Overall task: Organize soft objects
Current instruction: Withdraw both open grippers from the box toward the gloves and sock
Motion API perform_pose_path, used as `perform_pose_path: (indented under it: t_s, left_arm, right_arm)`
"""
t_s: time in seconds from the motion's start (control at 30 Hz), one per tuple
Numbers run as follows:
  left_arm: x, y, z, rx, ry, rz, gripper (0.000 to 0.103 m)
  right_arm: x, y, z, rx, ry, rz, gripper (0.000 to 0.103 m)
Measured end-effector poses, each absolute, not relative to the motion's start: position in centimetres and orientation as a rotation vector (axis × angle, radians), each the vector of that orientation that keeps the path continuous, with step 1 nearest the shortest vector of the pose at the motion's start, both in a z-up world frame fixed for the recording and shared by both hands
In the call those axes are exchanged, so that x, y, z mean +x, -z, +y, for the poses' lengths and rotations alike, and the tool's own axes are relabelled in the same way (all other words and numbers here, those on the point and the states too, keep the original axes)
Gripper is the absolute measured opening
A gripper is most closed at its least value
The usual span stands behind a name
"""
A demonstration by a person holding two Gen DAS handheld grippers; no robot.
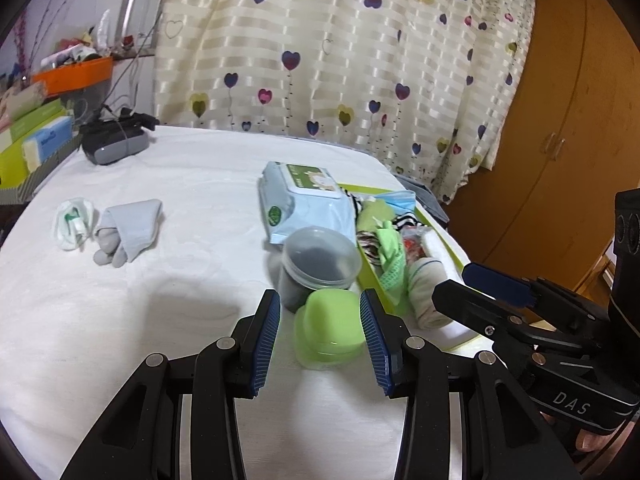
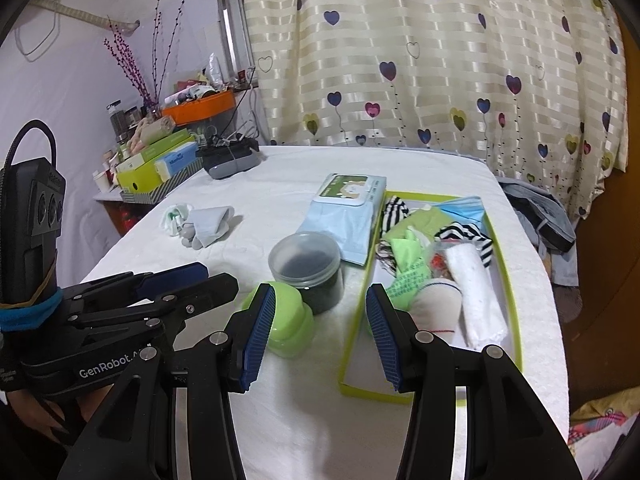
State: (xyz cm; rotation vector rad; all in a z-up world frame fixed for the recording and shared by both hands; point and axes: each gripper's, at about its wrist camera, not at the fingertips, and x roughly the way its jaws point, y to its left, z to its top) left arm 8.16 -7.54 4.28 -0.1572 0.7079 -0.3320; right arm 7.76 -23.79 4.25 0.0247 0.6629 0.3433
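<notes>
A green-rimmed tray (image 2: 516, 304) at the table's right holds several soft items: striped and green socks (image 2: 404, 248), a white rolled cloth (image 2: 476, 296), a blue mask (image 2: 464, 206). The tray (image 1: 370, 276) also shows in the left wrist view. A grey sock (image 1: 128, 228) and a white-green sock (image 1: 74, 222) lie loose at the far left; they also show in the right wrist view, grey (image 2: 208, 224) and white-green (image 2: 174, 216). My left gripper (image 1: 320, 344) is open and empty, over a green lidded box (image 1: 328, 328). My right gripper (image 2: 320, 336) is open and empty, near the tray's front left corner.
A wipes pack (image 2: 348, 216), a clear jar with dark contents (image 2: 308, 268) and the green box (image 2: 286, 320) stand mid-table. A dark headset-like device (image 2: 230, 160) sits at the far left. Boxes and clutter (image 2: 160, 160) crowd a side shelf. Curtain behind.
</notes>
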Motion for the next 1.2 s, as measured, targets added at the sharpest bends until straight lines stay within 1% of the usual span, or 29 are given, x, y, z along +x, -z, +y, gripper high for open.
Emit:
perform_pose_path:
  t_s: [0.47, 1.2]
  left_arm:
    - [8.9, -3.7, -3.9, -0.188, 0.256, 0.712, 0.039]
    - [10.6, -1.6, 4.8, -0.266, 0.120, 0.733, 0.040]
  right_arm:
    - [9.3, -4.4, -20.8, 0.009, -0.404, 0.659, 0.049]
    - [12.9, -3.6, -12.4, -0.037, -0.531, 0.699, 0.049]
